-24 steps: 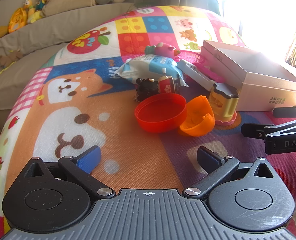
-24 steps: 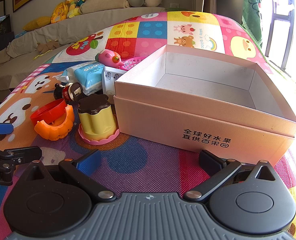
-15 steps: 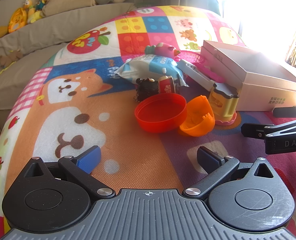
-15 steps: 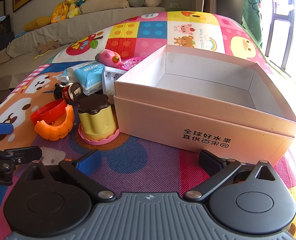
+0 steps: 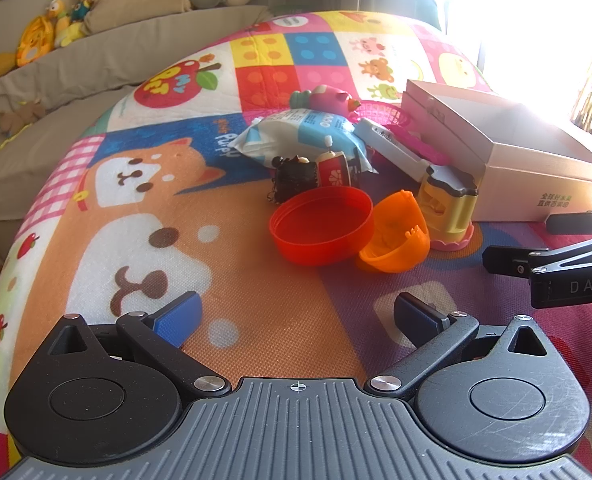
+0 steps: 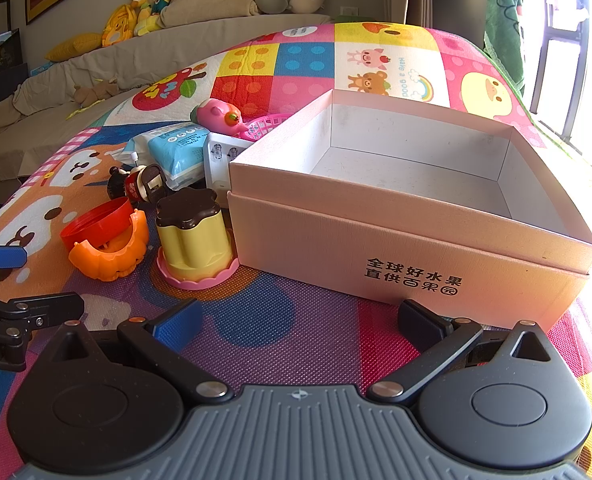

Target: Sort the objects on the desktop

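A cluster of small toys lies on a bright play mat. In the left wrist view my left gripper [image 5: 296, 316] stands open over bare mat, a short way in front of a red lid [image 5: 322, 226] and an orange shell [image 5: 396, 240]. Behind them are a yellow stamp toy [image 5: 450, 206], a dark keychain [image 5: 294, 178], a red wind-up toy [image 5: 333, 170] and a wipes pack [image 5: 304, 128]. My right gripper [image 6: 298, 320] is open too, empty, just before the pink cardboard box [image 6: 412, 256]. The yellow stamp toy [image 6: 194, 240] stands left of that box.
A pink pig toy [image 6: 220, 114], a pink basket [image 6: 264, 126] and a white battery case [image 6: 220, 156] sit behind the box's left corner. A sofa [image 5: 76, 64] with plush toys runs along the back. A bright window is at the right.
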Motion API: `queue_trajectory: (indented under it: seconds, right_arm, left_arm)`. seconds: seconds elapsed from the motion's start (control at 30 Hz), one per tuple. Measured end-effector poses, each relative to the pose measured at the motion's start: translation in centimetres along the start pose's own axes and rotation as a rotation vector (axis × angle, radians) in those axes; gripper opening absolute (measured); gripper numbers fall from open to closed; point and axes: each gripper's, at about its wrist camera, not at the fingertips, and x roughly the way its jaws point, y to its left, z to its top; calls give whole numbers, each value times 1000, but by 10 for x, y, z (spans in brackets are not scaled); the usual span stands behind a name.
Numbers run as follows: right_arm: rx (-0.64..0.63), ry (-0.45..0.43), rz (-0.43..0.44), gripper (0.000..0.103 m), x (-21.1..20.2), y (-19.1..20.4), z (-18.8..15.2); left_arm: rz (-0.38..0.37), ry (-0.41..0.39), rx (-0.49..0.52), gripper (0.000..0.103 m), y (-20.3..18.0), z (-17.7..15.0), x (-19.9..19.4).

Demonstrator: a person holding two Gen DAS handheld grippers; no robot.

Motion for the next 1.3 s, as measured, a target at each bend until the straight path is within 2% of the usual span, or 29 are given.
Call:
queue_trajectory:
  seconds: [0.47,0.77,0.9,1.1,1.17,1.27,1.3]
  right_arm:
    - [44,-4,-64,103,1,8,-1]
    - [54,0,-59,103,1,7,-1]
    - [58,39,-65,103,0,8,2]
    - [59,46,-75,103,0,10,2]
    - [61,46,-74,103,0,9,2]
    - [59,53,-70,103,1,8,4]
    - [56,59,-66,103,1,8,5]
  left_arm:
    - [0,0,1,103,0,0,0]
    - [0,6,5,103,1,0,0]
    - [-4,28,9,103,3,3,7]
    - [-3,29,19,103,0,5,4]
    - [-26,38,19,103,0,7,2]
    - [-109,26,39,103,-4,11,-1]
    - [-110,12,62,103,-8,13,-2]
